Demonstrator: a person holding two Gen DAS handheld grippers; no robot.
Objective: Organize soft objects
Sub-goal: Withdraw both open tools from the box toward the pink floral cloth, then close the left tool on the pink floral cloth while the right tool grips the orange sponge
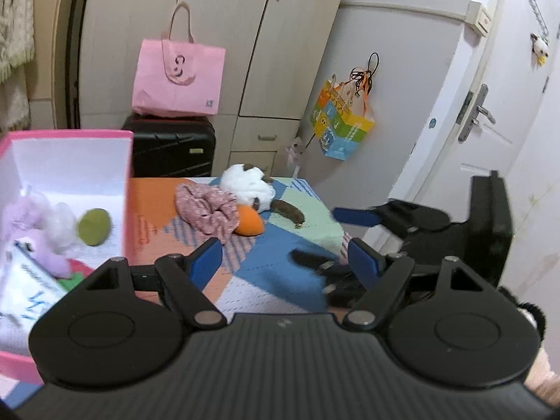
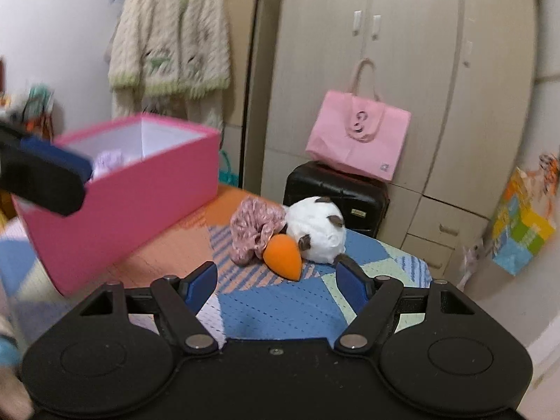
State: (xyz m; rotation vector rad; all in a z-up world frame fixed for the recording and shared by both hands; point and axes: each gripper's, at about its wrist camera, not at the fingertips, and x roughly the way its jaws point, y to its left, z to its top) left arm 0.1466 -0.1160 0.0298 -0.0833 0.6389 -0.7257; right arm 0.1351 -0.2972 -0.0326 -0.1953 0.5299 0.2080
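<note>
On the patchwork mat lie a pink scrunchie, a white plush ball with brown spots, an orange teardrop sponge and a brown sausage-shaped piece. They touch one another. The pink box at the left holds a purple plush, a green sponge and a white card. My left gripper is open and empty, short of the pile. My right gripper is open and empty, facing the orange sponge.
A pink tote bag sits on a black suitcase in front of the wardrobe. A colourful paper bag hangs on the wall. A door stands at the right. A knit cardigan hangs behind the box.
</note>
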